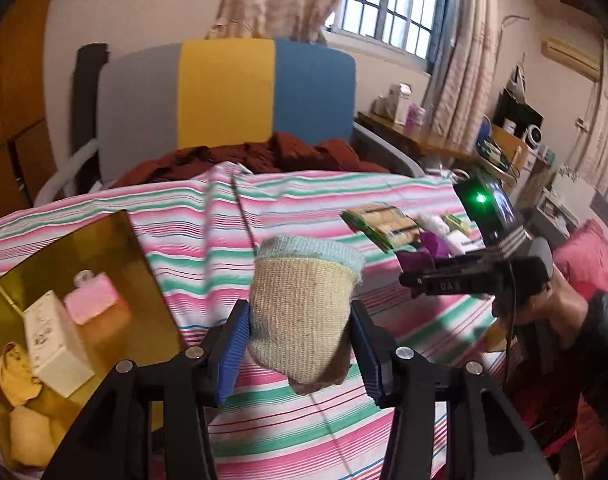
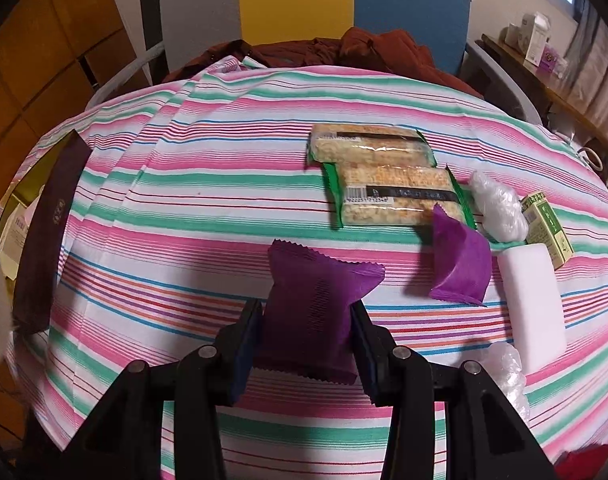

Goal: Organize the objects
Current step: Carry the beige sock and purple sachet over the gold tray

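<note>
left gripper (image 1: 300,344) pinches the sock (image 1: 302,316), box (image 1: 8,300) to its left; right gripper (image 2: 306,344) pinches a purple packet (image 2: 312,316).

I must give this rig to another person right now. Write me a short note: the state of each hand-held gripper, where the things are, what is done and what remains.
Left hand-held gripper: shut on a beige sock, held above the striped cloth, beside the open gold box.
Right hand-held gripper: shut on a purple packet, over the cloth.
Done: the box already holds a white carton, a pink item and soft beige pieces.
Left on the cloth: a second purple packet, two cereal bars, a white block, a small green box, clear plastic wraps.
Next, probably: put the sock into the box.
</note>
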Motion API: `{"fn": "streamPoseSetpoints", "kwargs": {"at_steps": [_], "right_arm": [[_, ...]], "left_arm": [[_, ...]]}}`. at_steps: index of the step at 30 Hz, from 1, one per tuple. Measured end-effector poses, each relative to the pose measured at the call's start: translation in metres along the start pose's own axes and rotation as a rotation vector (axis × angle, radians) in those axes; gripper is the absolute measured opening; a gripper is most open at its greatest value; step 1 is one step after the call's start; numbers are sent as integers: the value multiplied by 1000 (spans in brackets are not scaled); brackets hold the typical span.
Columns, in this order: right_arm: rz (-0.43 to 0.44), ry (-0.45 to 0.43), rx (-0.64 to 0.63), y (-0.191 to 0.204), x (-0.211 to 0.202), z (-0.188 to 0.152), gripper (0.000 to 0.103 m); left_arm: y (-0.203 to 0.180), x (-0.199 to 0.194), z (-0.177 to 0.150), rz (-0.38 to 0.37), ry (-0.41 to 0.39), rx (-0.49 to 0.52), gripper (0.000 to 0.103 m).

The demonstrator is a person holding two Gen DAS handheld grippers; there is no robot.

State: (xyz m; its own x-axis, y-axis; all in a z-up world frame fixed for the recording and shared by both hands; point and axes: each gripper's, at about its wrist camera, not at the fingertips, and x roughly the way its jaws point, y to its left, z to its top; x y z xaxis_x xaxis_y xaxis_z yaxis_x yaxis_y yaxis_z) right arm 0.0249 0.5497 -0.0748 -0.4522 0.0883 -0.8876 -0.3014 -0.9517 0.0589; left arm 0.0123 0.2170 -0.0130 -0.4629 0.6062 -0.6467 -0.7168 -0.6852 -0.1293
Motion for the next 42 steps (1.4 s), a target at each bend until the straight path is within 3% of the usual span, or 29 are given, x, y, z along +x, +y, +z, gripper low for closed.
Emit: {"fn": "streamPoseSetpoints", "kwargs": {"at_steps": [8,16,26,37,40,42], "right_arm": [[28,-19,-34,26,-13,-7,44],[168,-96,-76,90,-39,1,44],[363,-125,-244,213,-47,16,44],[385,-69,-341,296,-18,34,44],[377,-63,-348,308,-11,38,48],[386,-65,-345,313,-10,37,71]], "left_arm": [[30,-17,-4,34,-16,-67,50],[74,-47,-16,83,-53,-160,50],[167,-78,-27,256,-92,-310,50],[260,-49,-10,416,-37,-374,52],[274,-43,-10,468,-11,-398,54],[277,-44,-11,467,-13,-422,55]]}}
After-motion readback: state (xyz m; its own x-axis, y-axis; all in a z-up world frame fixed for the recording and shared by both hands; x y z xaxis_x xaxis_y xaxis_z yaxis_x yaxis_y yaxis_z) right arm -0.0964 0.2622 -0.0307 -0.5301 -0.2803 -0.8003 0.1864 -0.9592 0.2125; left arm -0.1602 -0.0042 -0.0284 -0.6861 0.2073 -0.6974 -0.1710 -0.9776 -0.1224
